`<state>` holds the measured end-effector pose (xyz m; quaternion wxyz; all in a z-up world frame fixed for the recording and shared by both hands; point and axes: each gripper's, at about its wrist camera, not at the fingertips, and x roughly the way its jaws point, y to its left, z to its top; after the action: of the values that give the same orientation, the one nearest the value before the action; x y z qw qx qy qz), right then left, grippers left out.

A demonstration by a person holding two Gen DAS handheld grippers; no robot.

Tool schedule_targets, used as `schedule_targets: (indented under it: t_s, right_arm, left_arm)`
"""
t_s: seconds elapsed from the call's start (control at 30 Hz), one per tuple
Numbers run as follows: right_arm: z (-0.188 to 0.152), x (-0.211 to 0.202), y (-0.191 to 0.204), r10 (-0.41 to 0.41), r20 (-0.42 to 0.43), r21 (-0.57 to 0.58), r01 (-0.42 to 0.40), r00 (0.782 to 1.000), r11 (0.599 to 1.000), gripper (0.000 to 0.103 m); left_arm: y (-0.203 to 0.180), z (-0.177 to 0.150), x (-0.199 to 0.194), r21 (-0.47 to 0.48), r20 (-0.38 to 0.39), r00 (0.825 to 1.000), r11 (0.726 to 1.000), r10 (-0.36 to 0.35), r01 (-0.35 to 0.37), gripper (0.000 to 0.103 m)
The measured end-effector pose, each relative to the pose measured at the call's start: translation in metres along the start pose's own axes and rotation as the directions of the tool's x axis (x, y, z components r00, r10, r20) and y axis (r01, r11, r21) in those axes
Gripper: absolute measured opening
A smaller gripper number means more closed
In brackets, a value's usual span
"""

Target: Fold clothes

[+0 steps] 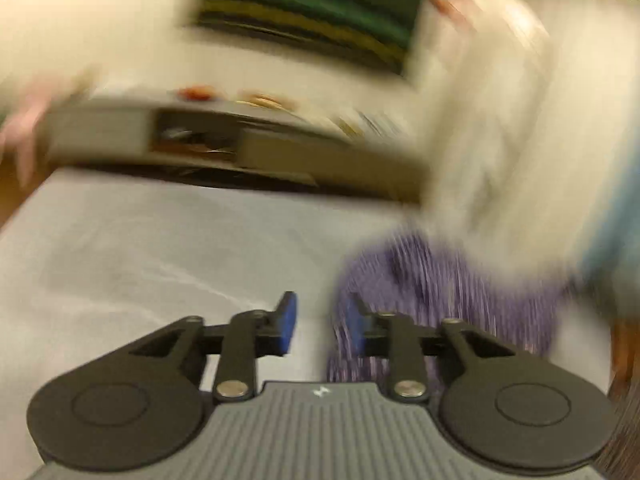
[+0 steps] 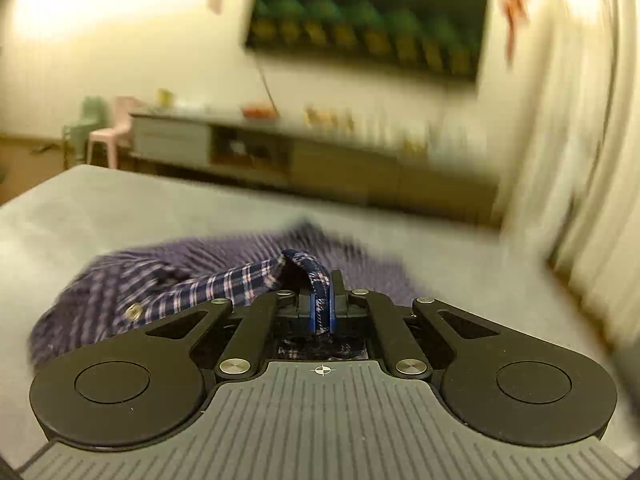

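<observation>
Left wrist view, heavily blurred: the left gripper [image 1: 321,322] is held with its blue pads apart and nothing between them. A plaid shirt [image 1: 440,292] lies crumpled ahead and to the right of it, on a grey bed surface [image 1: 140,248]. A low cabinet [image 1: 240,140] is seen far ahead.

Right wrist view: the right gripper [image 2: 322,308] is clamped on a dark edge of the shirt [image 2: 192,280], which trails left of the claw. The garment appears only gathered, not yet folded. A second edge probably needs to be grasped by the free claw. Curtains [image 2: 580,160] hang well right; nothing is seen obstructing.
</observation>
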<state>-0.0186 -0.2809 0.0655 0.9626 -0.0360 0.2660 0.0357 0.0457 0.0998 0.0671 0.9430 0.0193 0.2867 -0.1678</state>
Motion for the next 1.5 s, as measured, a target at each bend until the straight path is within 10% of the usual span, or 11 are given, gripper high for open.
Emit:
schedule_targets:
  t_s: [0.2,0.43,0.47,0.53,0.6,0.7,0.77,0.87,1.07,1.23,1.5]
  right_arm:
    - [-0.035,0.07,-0.063,0.128,-0.125,0.336,-0.079,0.984,0.939,0.003]
    - [-0.022,0.089,-0.075,0.173,-0.103,0.3,-0.136,0.979,0.944,0.007]
    - [-0.021,0.092,-0.076,0.18,-0.11,0.297,-0.14,0.978,0.945,0.011]
    - [-0.017,0.093,-0.078,0.186,-0.121,0.274,-0.148,0.975,0.95,0.013]
    - [-0.011,0.085,-0.081,0.203,-0.111,0.25,-0.171,0.973,0.953,0.01]
    - [0.007,0.078,-0.09,0.269,-0.035,0.257,-0.252,0.962,0.933,0.006]
    - [0.017,0.089,-0.101,0.28,-0.015,0.303,-0.263,0.96,0.916,0.01]
    - [0.012,0.131,-0.097,0.256,-0.102,0.323,-0.211,0.961,0.923,0.021]
    - [0.008,0.161,-0.072,0.212,-0.217,0.232,-0.161,0.953,0.959,0.027]
    - [0.022,0.126,-0.067,0.143,-0.087,0.195,-0.124,0.986,0.973,0.076]
    - [0.013,0.076,-0.018,0.306,-0.057,0.159,-0.294,0.95,0.942,0.087]
  left_arm:
    - [-0.12,-0.069,0.024,0.553,-0.074,0.993,0.824,-0.097,0.122,0.058]
    - [-0.149,-0.087,0.073,0.662,-0.121,0.988,0.734,-0.098,0.154,0.06]
    - [-0.149,-0.085,0.079,0.663,-0.134,0.986,0.732,-0.095,0.16,0.034]
    - [-0.143,-0.066,0.077,0.604,-0.133,0.978,0.769,-0.161,0.209,0.003]
    - [-0.13,-0.036,0.064,0.497,-0.082,0.958,0.822,-0.275,0.278,0.002]
    - [-0.057,0.026,0.031,0.108,0.24,0.869,0.901,-0.433,0.42,0.003]
    - [-0.008,0.048,0.061,-0.154,0.283,0.927,0.943,-0.244,0.296,0.004]
    - [0.021,0.041,0.125,-0.315,0.103,0.992,0.944,-0.073,0.102,0.023]
    - [-0.005,0.03,0.177,-0.231,-0.109,0.993,0.973,-0.037,0.011,0.058]
    - [-0.001,0.027,0.169,-0.238,-0.088,0.996,0.971,-0.025,0.004,0.08]
    - [-0.001,0.023,0.179,-0.24,-0.139,0.989,0.97,-0.06,0.025,0.081]
